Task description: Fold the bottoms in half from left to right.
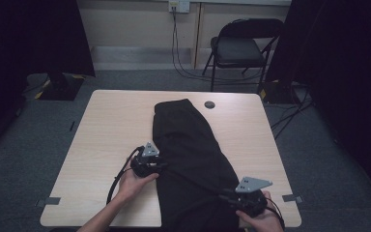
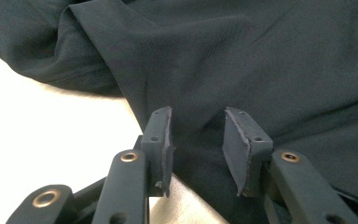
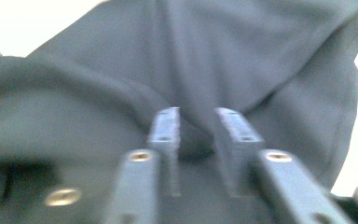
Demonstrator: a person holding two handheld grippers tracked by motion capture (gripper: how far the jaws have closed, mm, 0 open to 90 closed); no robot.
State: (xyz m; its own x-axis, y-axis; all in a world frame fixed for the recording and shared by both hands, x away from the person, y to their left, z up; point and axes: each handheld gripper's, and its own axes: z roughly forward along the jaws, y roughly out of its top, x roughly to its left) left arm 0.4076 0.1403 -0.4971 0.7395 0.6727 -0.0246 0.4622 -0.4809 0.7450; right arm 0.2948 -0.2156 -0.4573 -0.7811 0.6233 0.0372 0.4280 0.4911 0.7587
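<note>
A: Quick pass. From the high view, your black garment [image 1: 189, 154] lies lengthwise down the middle of the light wood table [image 1: 111, 130], far end near the round grommet [image 1: 209, 104], near end spilling off the front edge between your arms.

B: And the tongs?

A: Your left gripper [image 1: 163, 165] sits at the garment's left edge, about halfway down. Your right gripper [image 1: 222, 195] is at the near right corner, pointing in over the cloth. The high view can't resolve either pair of jaws, too dark against the fabric.

B: So go to the gripper views.

A: Left gripper view: your left gripper [image 2: 196, 140] has its jaws parted, a clear gap, with the garment [image 2: 242, 60] behind and under them. A fold of cloth dips into the gap, but the pads aren't pressing on it. Released. Bare table [image 2: 51, 140] shows on the left here, so you're right on the hem line.

B: Right one?

A: Right gripper view is blurred. Your right gripper [image 3: 196, 133] has its jaws apart too, a narrower gap with a dark hump of garment [image 3: 261, 56] between them. No visible pinch, so I'm calling it released. This view also shows a seam running down the right edge, which the high view loses.

B: Anything else up top?

A: A folding chair [image 1: 241, 48] behind the table, cables on the floor.
</note>
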